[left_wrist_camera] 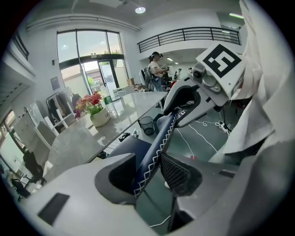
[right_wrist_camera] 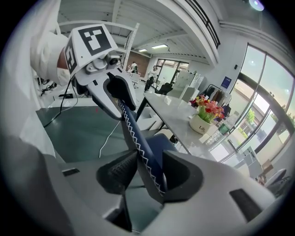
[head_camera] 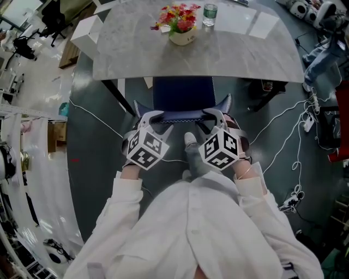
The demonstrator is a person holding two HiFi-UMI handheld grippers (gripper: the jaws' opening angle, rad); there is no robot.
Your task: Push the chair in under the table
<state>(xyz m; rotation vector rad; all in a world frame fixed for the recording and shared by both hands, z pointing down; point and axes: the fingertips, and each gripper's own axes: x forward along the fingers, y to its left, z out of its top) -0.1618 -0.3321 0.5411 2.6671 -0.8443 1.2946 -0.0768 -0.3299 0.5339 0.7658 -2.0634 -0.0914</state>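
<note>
The chair (head_camera: 182, 91) has a navy seat that lies partly under the grey marble table (head_camera: 136, 57). Its backrest (head_camera: 182, 115), navy with white zigzag stitching, faces me. My left gripper (head_camera: 155, 117) is shut on the backrest's left end and my right gripper (head_camera: 213, 115) on its right end. In the left gripper view the stitched backrest edge (left_wrist_camera: 156, 147) runs between the pads of the left gripper (left_wrist_camera: 150, 173) toward the other gripper. In the right gripper view the backrest (right_wrist_camera: 133, 133) sits pinched in the right gripper (right_wrist_camera: 145, 173).
A flower pot (head_camera: 181, 36) and a glass (head_camera: 210, 14) stand on the table. White cables (head_camera: 297, 144) trail over the dark floor at the right. A table leg (head_camera: 122, 97) slants down left of the chair. My foot (head_camera: 190, 143) is just behind the chair.
</note>
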